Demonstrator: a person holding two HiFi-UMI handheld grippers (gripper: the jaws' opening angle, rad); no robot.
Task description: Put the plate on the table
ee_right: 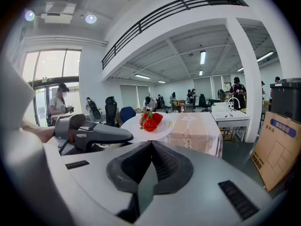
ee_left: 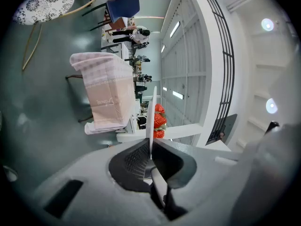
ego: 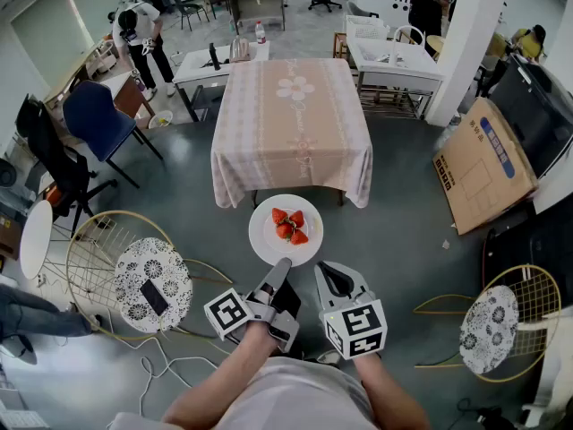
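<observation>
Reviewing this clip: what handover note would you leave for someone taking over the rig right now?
Left tongs: shut on the near rim of the round white plate, which carries red strawberries.
Right tongs: shut, empty, beside the left.
The plate is in the air, short of the table with the pink patterned cloth.
Done: plate picked up.
Left: carry it forward, set it on the table, release.
</observation>
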